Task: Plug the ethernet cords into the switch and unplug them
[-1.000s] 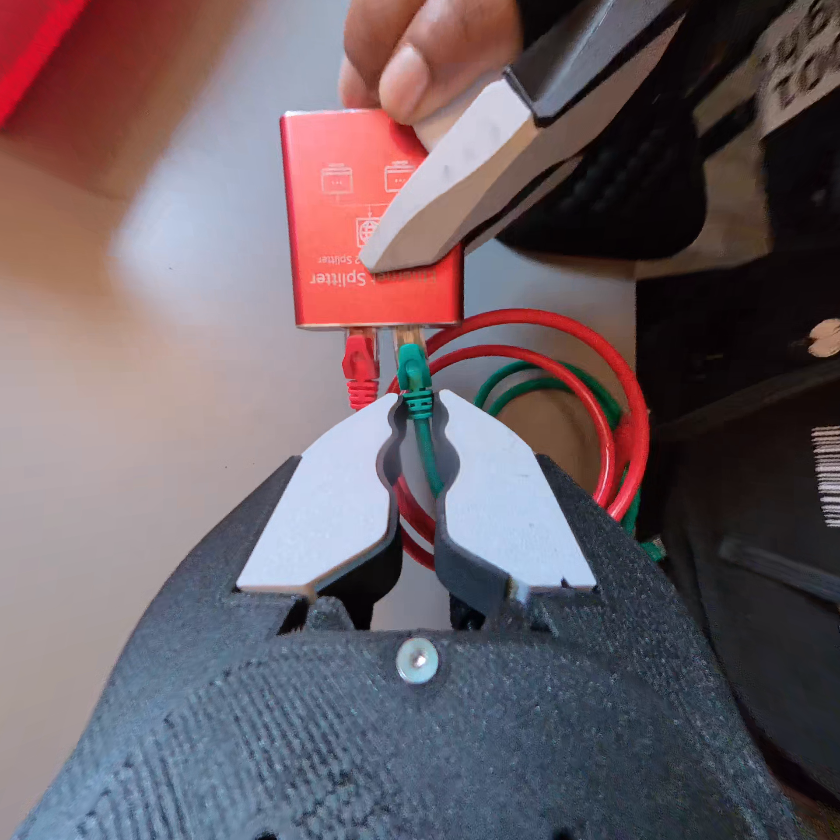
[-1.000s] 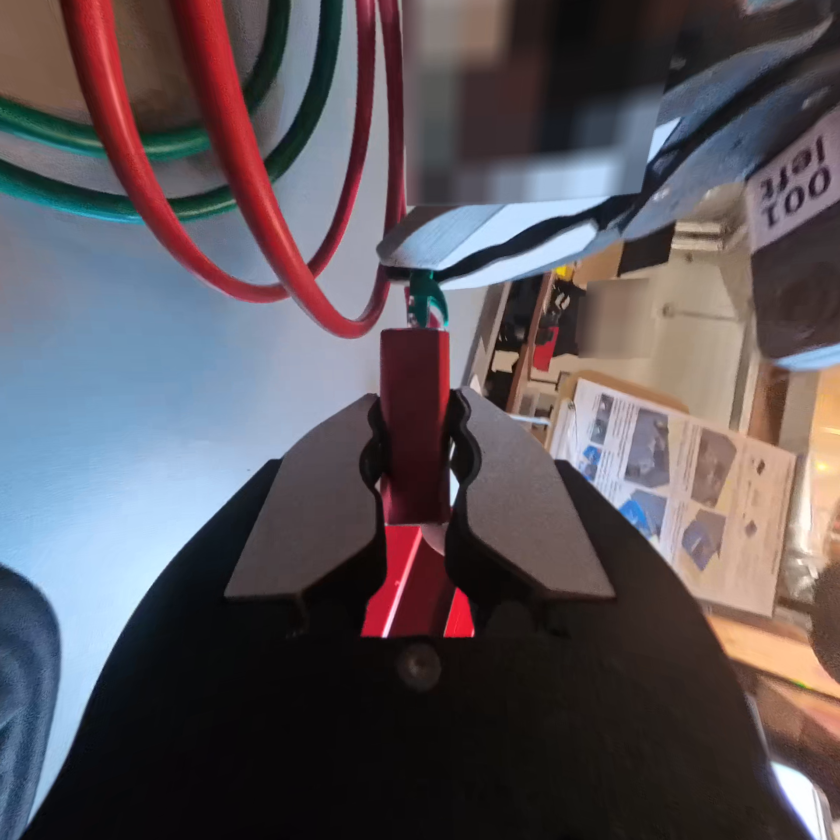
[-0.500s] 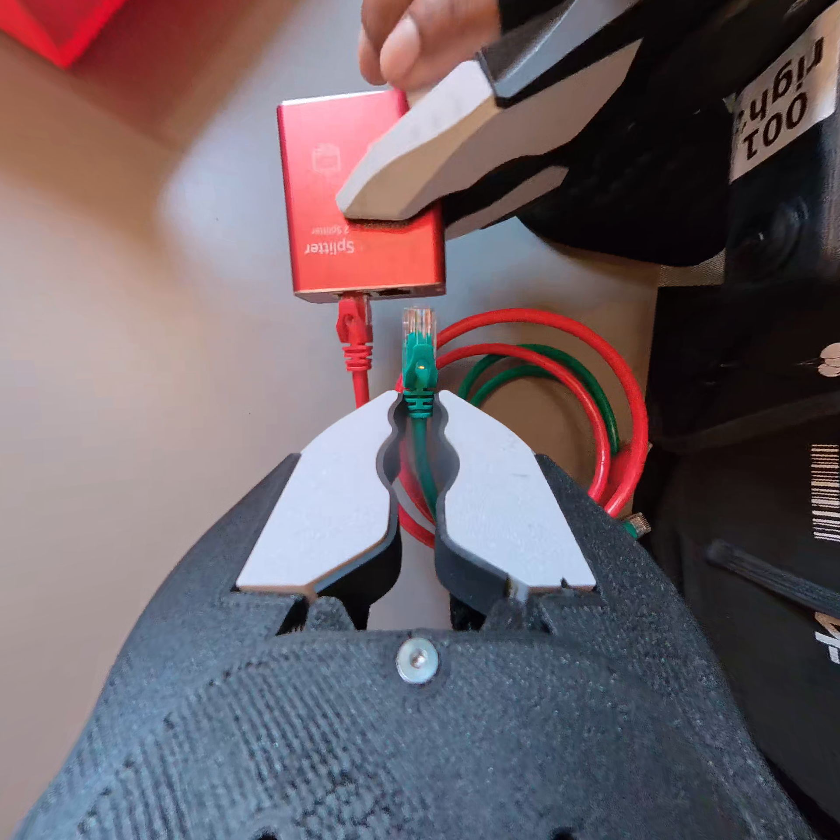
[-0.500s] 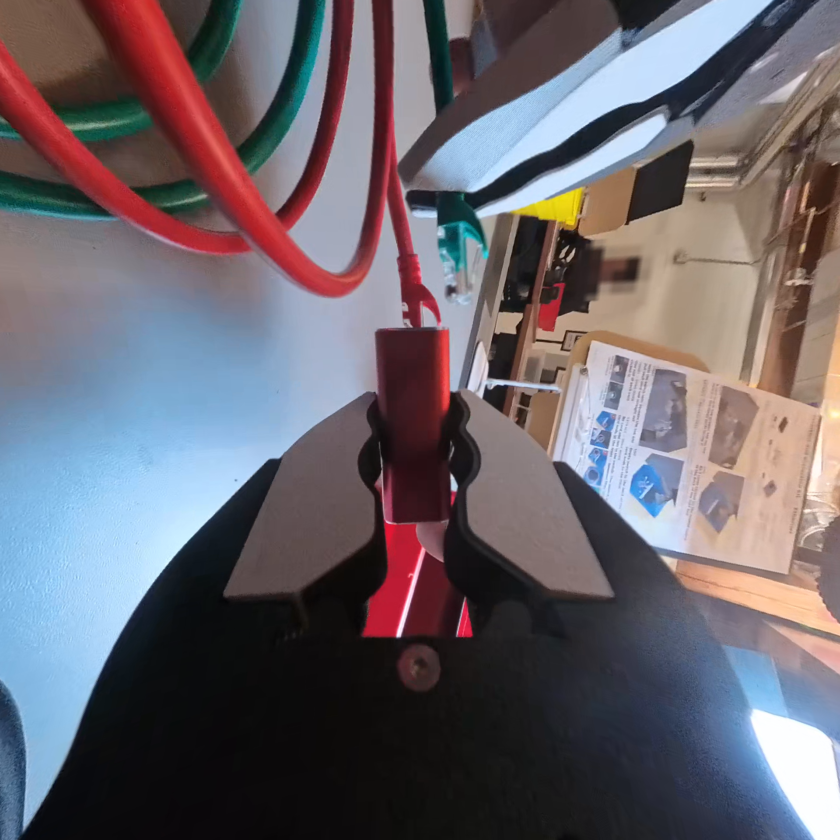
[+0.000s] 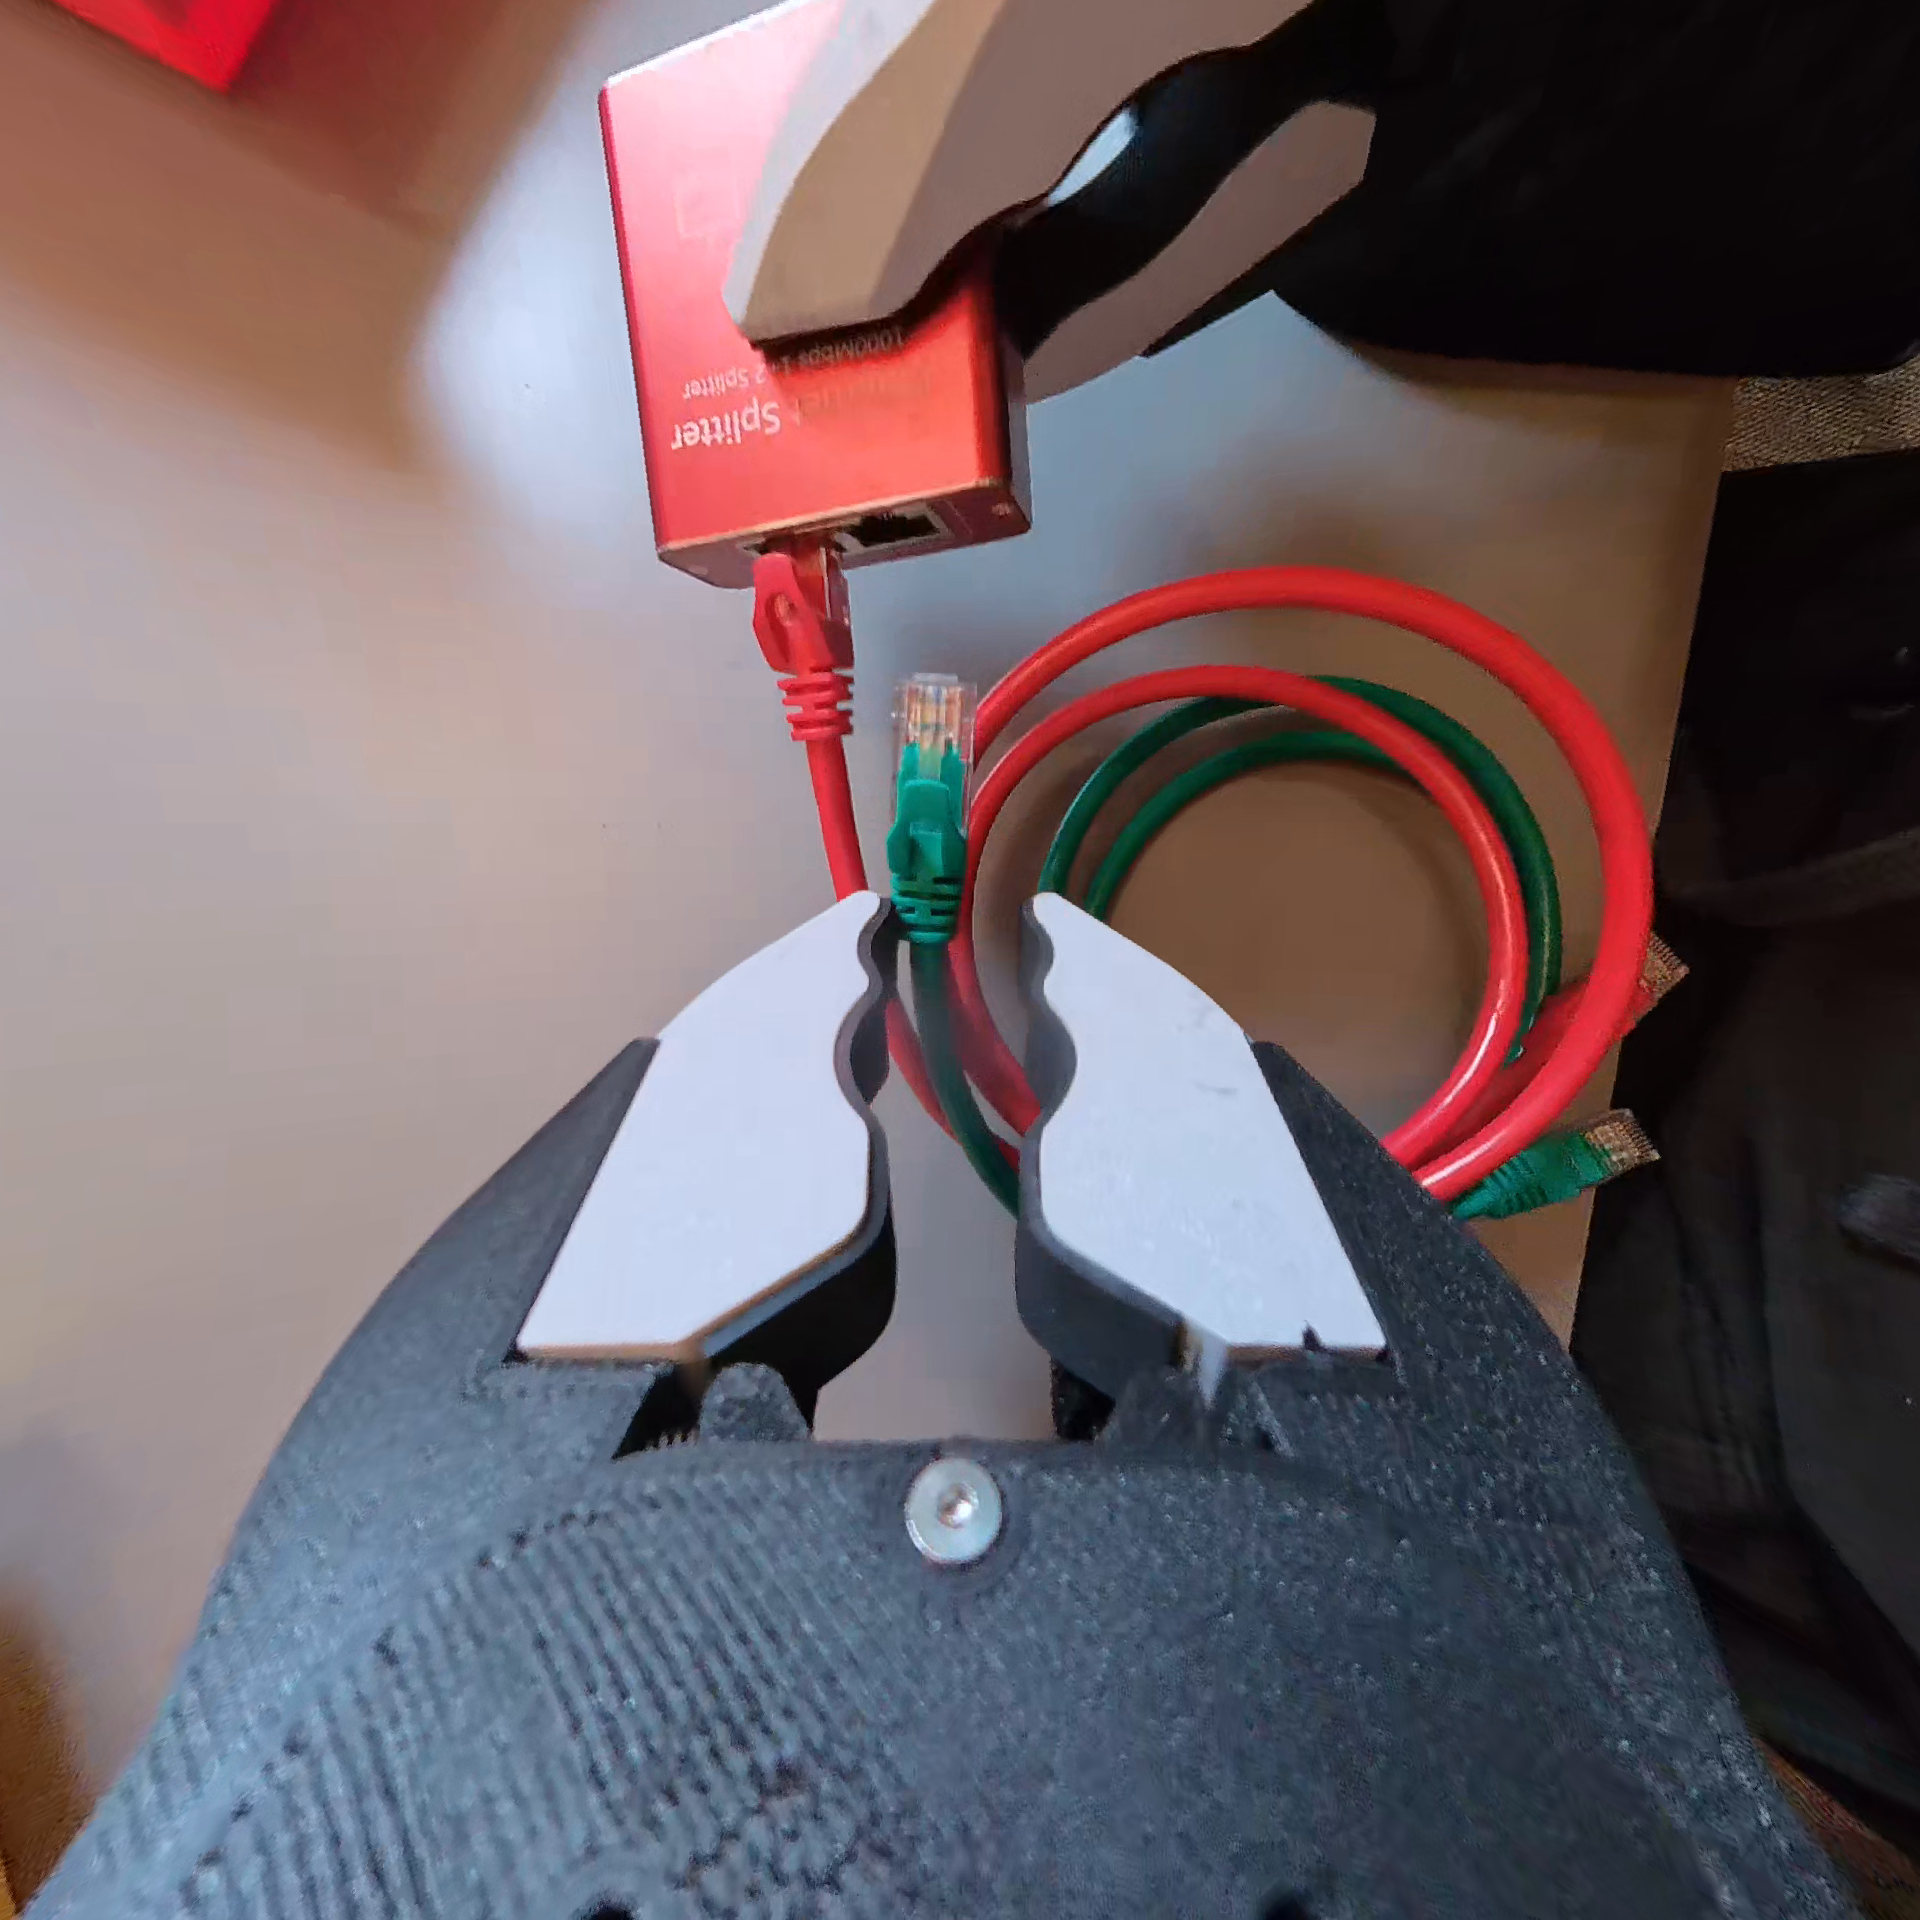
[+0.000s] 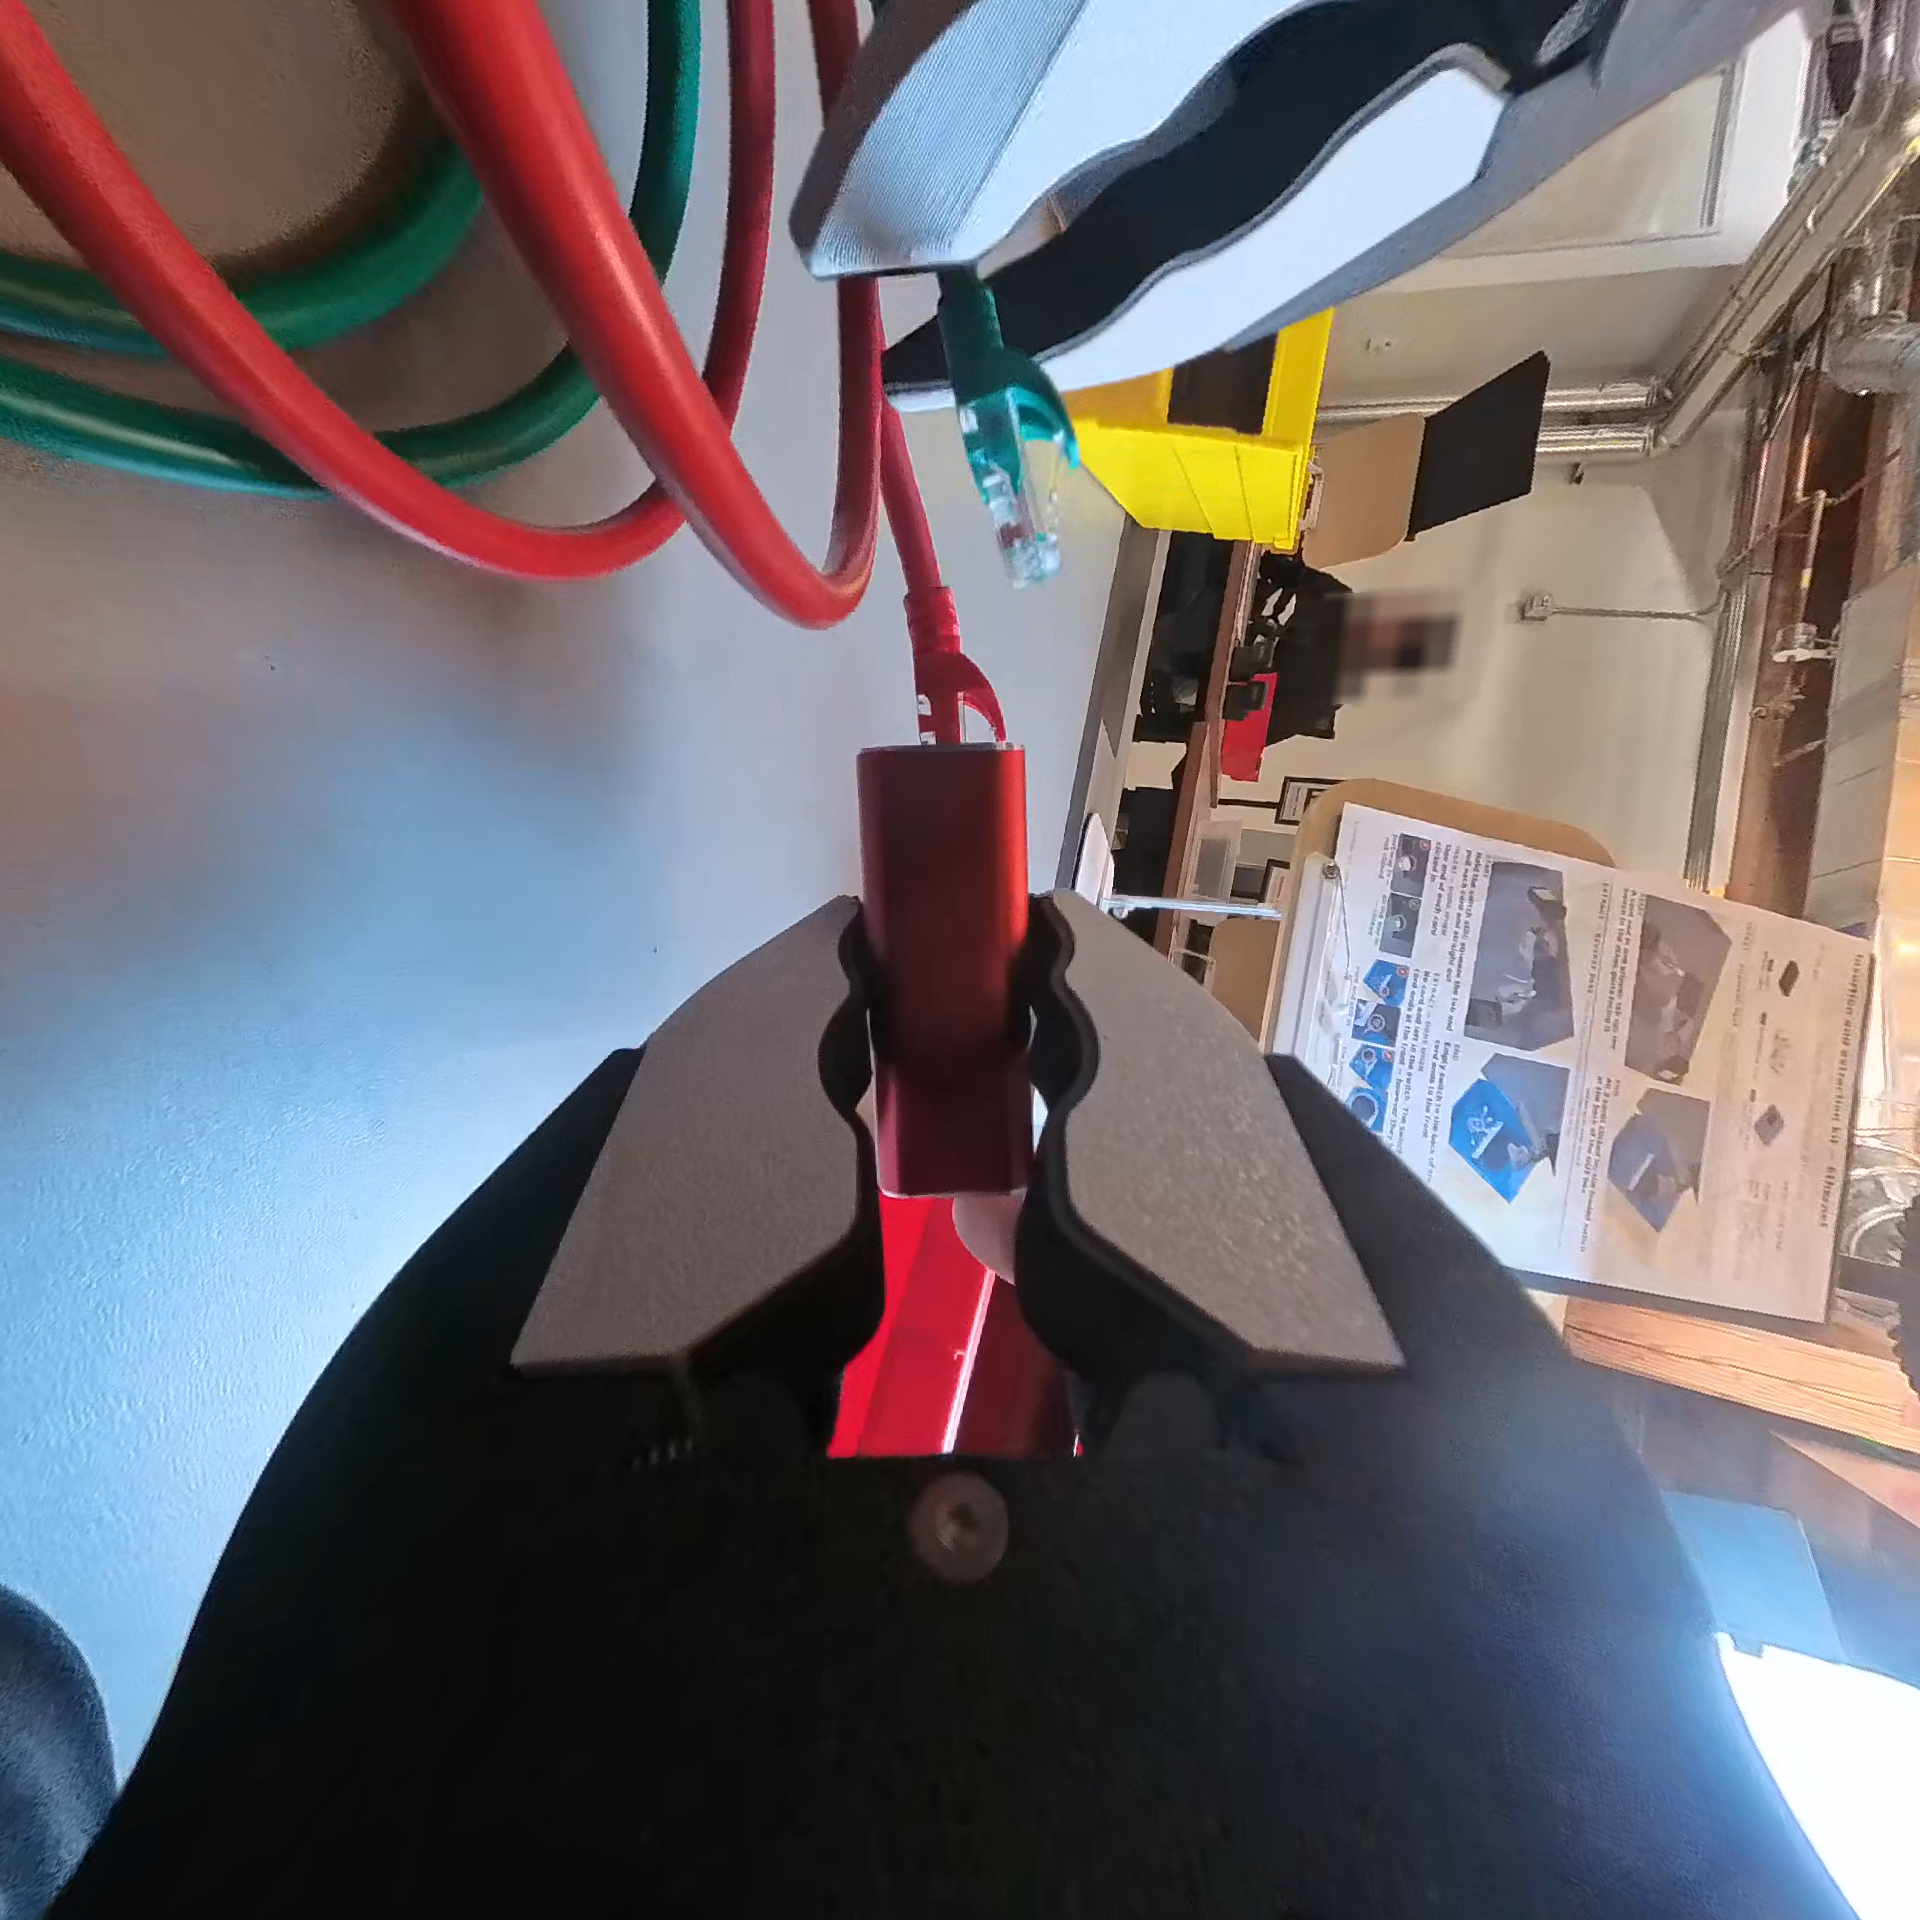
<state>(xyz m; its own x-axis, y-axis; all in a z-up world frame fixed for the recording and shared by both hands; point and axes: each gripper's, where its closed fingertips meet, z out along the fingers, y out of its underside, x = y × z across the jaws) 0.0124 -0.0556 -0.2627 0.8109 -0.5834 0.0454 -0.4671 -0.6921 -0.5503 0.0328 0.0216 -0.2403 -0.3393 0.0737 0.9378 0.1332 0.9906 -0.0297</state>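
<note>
While the right gripper (image 6: 945, 997) pinches the red splitter (image 5: 821, 343), the left gripper's (image 5: 956, 925) jaws stand spread around the unplugged green cord (image 5: 925, 831).

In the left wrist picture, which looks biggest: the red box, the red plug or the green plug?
1. Red box, easily the biggest.
2. Red plug and green plug look about the same size; the green one may sit nearer the camera, so I won't rank them.

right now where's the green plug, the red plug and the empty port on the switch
green plug (image 5: 928, 764), left wrist view, on its clear tip and green boot, unplugged.
red plug (image 5: 800, 613), left wrist view, on its boot, seated in the switch.
empty port (image 5: 891, 532), left wrist view, on the dark opening beside the red plug.
</note>
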